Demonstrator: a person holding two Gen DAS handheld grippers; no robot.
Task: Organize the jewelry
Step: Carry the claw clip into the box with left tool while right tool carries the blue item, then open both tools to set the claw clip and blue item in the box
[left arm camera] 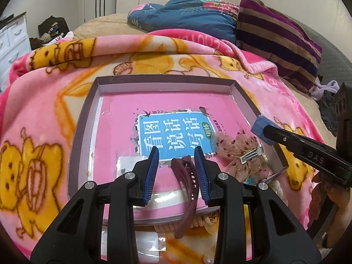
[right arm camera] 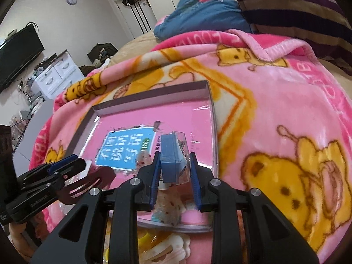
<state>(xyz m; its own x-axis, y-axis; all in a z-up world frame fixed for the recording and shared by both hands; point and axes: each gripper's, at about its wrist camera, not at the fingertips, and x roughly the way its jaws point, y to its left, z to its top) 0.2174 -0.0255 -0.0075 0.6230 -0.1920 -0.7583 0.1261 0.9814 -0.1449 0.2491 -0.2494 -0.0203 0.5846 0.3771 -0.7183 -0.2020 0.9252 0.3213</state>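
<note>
A shallow grey box [left arm camera: 88, 118] with a pink book inside lies on the pink blanket. My left gripper [left arm camera: 177, 154] is shut on a maroon hair claw clip [left arm camera: 187, 189], held over the box's near edge; the clip also shows in the right wrist view [right arm camera: 88, 184]. My right gripper [right arm camera: 173, 158] is shut on a small blue box with a clear lid [right arm camera: 170, 160], over the box's right side; the blue box also shows in the left wrist view [left arm camera: 261, 129]. A sheer pink bow hair clip [left arm camera: 237, 151] lies in the box's right corner.
More hair clips [right arm camera: 162, 248] lie on the blanket in front of the box. A pink bear blanket [left arm camera: 37, 114] covers the bed, with a blue quilt [left arm camera: 187, 15] and a striped blanket [left arm camera: 277, 37] behind. White drawers [right arm camera: 57, 72] stand at the left.
</note>
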